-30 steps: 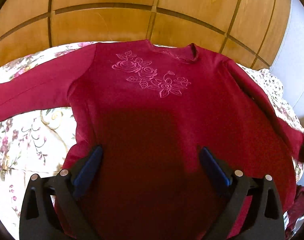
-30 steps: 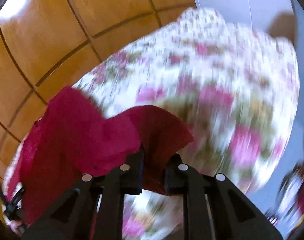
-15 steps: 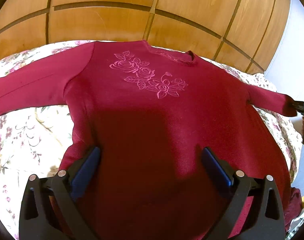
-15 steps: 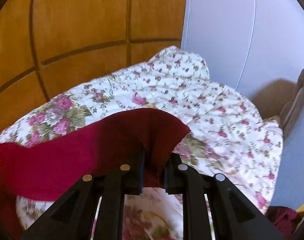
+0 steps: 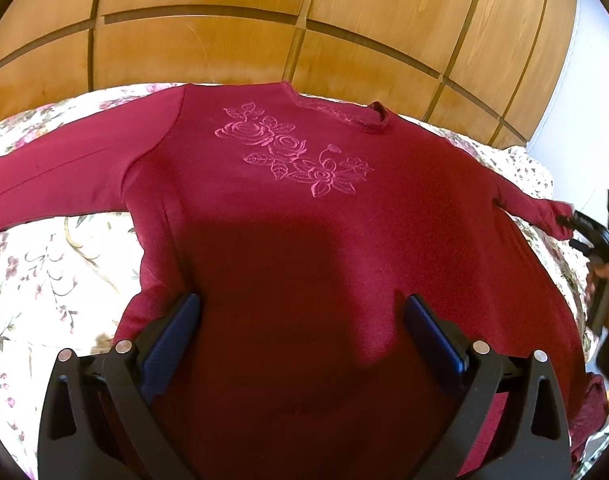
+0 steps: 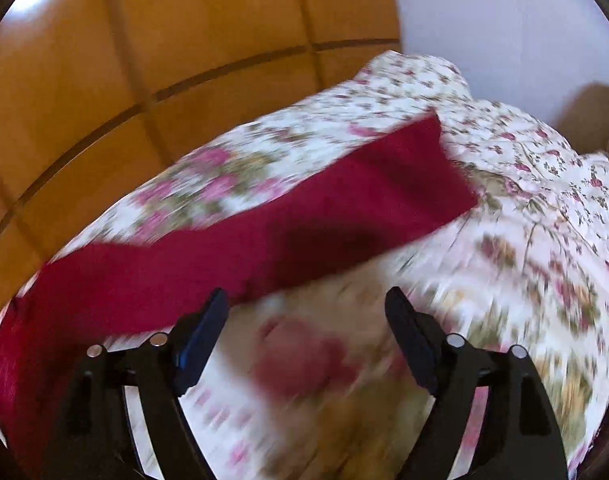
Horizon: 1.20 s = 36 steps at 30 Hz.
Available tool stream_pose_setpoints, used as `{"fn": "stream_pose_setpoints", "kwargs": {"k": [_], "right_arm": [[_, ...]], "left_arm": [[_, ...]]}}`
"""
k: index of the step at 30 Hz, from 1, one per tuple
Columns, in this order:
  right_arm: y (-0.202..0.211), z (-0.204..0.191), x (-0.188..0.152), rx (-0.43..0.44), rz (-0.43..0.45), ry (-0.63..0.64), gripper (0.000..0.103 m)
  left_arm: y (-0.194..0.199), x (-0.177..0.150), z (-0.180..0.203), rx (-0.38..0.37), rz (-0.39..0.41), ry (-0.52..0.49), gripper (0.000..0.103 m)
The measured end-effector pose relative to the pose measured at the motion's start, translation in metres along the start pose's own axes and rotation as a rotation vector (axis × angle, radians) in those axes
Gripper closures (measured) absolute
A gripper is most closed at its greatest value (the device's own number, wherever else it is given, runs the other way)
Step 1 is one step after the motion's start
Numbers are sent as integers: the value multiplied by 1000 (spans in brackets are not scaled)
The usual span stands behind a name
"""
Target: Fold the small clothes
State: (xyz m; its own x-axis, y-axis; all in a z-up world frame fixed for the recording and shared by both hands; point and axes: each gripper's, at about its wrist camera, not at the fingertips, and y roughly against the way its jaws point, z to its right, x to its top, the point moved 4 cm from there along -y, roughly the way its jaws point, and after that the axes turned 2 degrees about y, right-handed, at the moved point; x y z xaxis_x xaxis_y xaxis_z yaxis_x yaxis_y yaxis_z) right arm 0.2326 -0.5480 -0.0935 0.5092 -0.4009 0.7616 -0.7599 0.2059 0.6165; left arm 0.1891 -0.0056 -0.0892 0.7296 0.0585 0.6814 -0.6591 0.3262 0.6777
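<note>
Spread-out step, judged nearly done: dark red sweater (image 5: 304, 240) lying flat, front up, on the floral bedspread (image 5: 44, 272), neckline toward the wooden headboard (image 5: 264, 40), embroidered roses (image 5: 292, 160) showing. Left gripper (image 5: 300, 328) wide open, holding nothing, hovering over the lower body of the sweater, blue pads (image 5: 172, 340) either side of the hem zone. Right gripper (image 6: 306, 320) also wide open, empty, just off the right sleeve (image 6: 304, 216), which lies straight across the bedspread with its cuff near the far right corner by the white wall (image 6: 504, 20); view blurred, so contact with cloth not clear. Left sleeve (image 5: 64, 180) stretched out toward the left edge. Next, probably: pinch a sleeve near the cuff and carry it inward across the chest; needs a low approach and a grip on one layer only. Room: free bedspread left of the body, less on the right, where the sleeve end sits close to the bed edge; headboard close behind the collar.
</note>
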Motion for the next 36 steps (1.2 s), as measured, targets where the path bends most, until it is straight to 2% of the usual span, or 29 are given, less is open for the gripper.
{"fn": "stream_pose_setpoints", "kwargs": {"k": [2, 7, 9, 12, 14, 17, 19, 21, 22, 26, 31, 34, 36], "right_arm": [[16, -33, -17, 74, -7, 63, 31], [45, -131, -57, 295, -11, 202, 31], [45, -162, -71, 351, -33, 237, 30], [41, -193, -84, 391, -46, 265, 27], [34, -210, -94, 393, -58, 298, 25], [20, -220, -110, 347, -73, 347, 22], [17, -223, -118, 322, -74, 367, 22], [20, -225, -120, 306, -67, 379, 16], [19, -227, -122, 289, -69, 391, 12], [17, -225, -125, 255, -71, 420, 11], [16, -223, -126, 245, -68, 419, 9], [16, -221, -126, 249, -69, 411, 8], [17, -221, -126, 250, -67, 408, 8]], "left_arm": [[1, 0, 0, 0, 0, 1, 4], [7, 4, -1, -2, 1, 28, 4], [15, 8, -5, -8, 2, 70, 4], [38, 17, -22, -53, 34, 172, 4], [56, 24, -42, -43, 90, 237, 4], [82, 36, -100, 72, 192, 348, 4], [90, 38, -143, 160, 211, 447, 4], [97, 36, -185, 220, 220, 574, 4], [101, 33, -207, 240, 228, 645, 4], [109, 23, -266, 335, 242, 830, 4], [121, 25, -318, 446, 321, 918, 4], [123, 23, -346, 447, 371, 1014, 4], [126, 29, -356, 486, 401, 1029, 4]]}}
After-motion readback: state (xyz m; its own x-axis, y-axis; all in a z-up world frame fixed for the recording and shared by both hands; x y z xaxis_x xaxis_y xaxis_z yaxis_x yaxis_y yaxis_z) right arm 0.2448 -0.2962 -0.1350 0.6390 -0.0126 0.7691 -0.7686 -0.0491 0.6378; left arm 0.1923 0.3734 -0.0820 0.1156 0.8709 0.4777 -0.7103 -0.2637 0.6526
